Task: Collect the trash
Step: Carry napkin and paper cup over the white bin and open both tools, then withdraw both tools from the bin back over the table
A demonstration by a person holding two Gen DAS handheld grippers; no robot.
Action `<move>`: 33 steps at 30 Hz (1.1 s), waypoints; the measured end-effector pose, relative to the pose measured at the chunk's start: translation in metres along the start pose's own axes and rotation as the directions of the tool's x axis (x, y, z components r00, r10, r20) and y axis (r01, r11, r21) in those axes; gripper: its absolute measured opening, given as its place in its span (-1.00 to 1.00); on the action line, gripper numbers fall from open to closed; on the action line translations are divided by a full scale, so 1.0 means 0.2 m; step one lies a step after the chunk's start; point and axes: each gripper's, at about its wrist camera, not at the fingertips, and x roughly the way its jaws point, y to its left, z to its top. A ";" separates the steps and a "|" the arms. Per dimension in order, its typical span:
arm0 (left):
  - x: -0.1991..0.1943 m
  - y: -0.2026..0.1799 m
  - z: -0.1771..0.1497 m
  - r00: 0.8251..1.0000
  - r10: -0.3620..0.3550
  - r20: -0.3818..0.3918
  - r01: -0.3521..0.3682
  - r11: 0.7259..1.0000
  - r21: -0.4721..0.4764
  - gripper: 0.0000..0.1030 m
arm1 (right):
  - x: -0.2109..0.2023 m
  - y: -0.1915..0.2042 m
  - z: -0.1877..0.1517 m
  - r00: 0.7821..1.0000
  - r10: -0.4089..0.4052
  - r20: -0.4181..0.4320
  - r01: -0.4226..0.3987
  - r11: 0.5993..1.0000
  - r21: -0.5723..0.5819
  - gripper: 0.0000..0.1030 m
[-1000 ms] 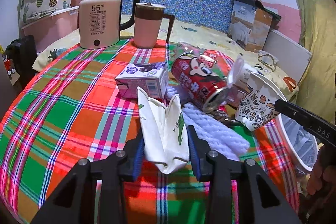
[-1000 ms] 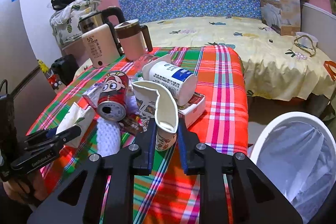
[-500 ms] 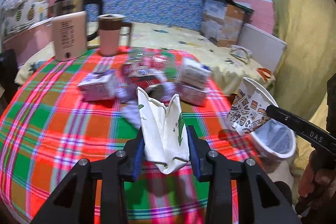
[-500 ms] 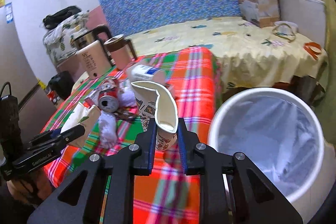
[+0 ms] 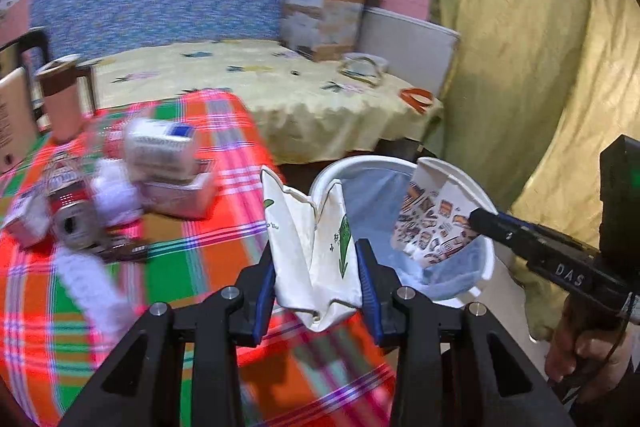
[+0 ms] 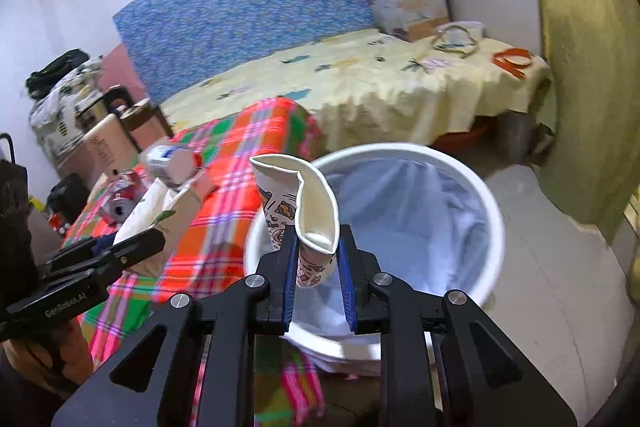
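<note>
Carry-to-bin step: right gripper point(image 6: 316, 281) fingers pinching crushed patterned paper cup point(image 6: 298, 203) above lined white bin point(image 6: 486, 211), left gripper point(image 5: 316, 291) fingers clamping white paper bag point(image 5: 312, 251) short of rim; next, release over opening.

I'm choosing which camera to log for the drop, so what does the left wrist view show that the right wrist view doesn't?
Only the left wrist view shows the white foam netting on the plaid tablecloth, and the patterned side of the crushed paper cup out over the trash bin.

Only the right wrist view shows the bin's whole rim, the floor and the kettle.

Both show the bin, the red can, each claw shut on its item, the left claw on the white paper bag, and the right claw on the cup.
</note>
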 end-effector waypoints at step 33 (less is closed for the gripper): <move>0.13 -0.18 0.03 0.998 -0.054 -0.040 0.055 0.998 0.006 0.05 | -0.07 -0.14 -0.06 0.998 -0.057 -0.015 0.057 0.998 0.039 -0.37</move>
